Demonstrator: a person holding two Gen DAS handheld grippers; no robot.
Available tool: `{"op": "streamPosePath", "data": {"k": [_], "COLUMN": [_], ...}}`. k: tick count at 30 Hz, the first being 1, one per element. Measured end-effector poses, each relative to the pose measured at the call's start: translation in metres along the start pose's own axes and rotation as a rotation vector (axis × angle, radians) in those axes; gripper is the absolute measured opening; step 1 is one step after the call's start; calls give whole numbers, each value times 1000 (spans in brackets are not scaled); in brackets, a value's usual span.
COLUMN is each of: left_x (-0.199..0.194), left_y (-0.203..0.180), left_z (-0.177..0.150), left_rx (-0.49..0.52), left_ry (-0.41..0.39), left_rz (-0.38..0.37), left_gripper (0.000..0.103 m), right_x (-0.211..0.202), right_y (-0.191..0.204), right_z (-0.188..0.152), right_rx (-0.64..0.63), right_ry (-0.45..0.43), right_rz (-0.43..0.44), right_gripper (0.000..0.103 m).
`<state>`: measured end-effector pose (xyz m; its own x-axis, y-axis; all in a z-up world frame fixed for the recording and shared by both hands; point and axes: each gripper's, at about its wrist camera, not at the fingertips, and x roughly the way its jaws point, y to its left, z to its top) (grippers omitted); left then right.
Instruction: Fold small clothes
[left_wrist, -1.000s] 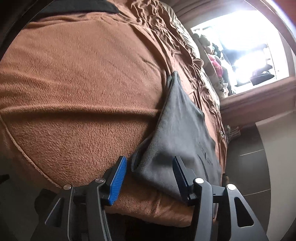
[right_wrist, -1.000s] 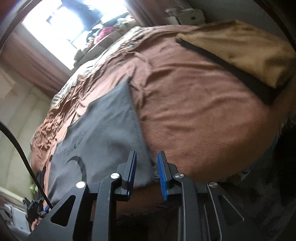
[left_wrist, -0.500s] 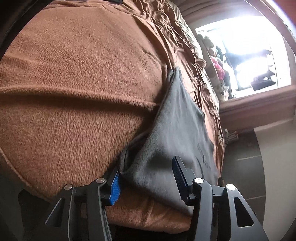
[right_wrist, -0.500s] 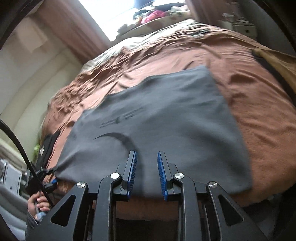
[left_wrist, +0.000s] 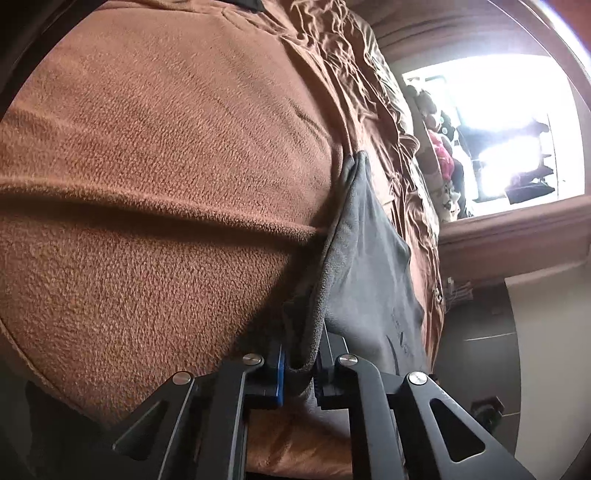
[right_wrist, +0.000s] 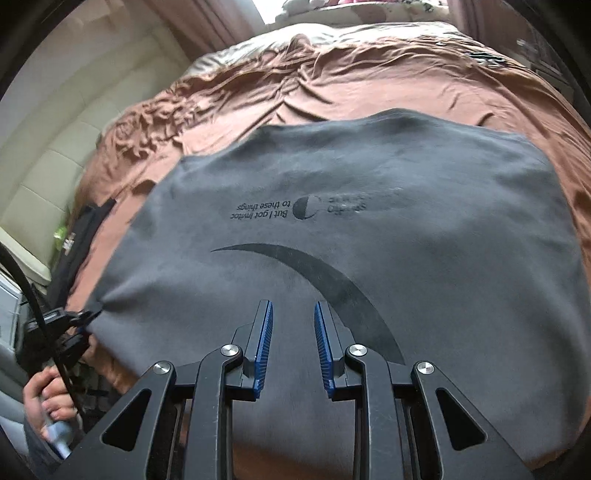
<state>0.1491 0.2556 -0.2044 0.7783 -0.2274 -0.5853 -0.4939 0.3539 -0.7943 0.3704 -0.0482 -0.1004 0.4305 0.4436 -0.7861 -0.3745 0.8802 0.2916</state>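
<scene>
Bedspread (right_wrist: 406, 74), brown and rumpled, carries the grey shirt (right_wrist: 369, 229) spread flat across it; your left gripper (left_wrist: 301, 360) is closing its jaws on the shirt's near corner; your right gripper (right_wrist: 293, 347) hovers over the near hem, jaws slightly parted, holding nothing.

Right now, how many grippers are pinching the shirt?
1. The left gripper is closing on the shirt's corner; the right gripper hangs over its near edge, gripping nothing.
</scene>
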Motion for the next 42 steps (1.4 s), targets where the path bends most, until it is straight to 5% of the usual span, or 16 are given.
{"op": "streamPosePath", "data": {"k": [25, 42], "left_x": [-13, -11], "left_y": [18, 12], "left_z": [-15, -10], "left_rx": [-138, -144], "left_ry": [4, 29], "left_rz": [10, -32], "left_gripper": [11, 11], "right_x": [114, 147], "right_y": [26, 13], "right_z": [113, 168], "right_rx": [-83, -30], "right_ry": [83, 87], "right_rz": [-204, -216], "right_gripper": [6, 6]}}
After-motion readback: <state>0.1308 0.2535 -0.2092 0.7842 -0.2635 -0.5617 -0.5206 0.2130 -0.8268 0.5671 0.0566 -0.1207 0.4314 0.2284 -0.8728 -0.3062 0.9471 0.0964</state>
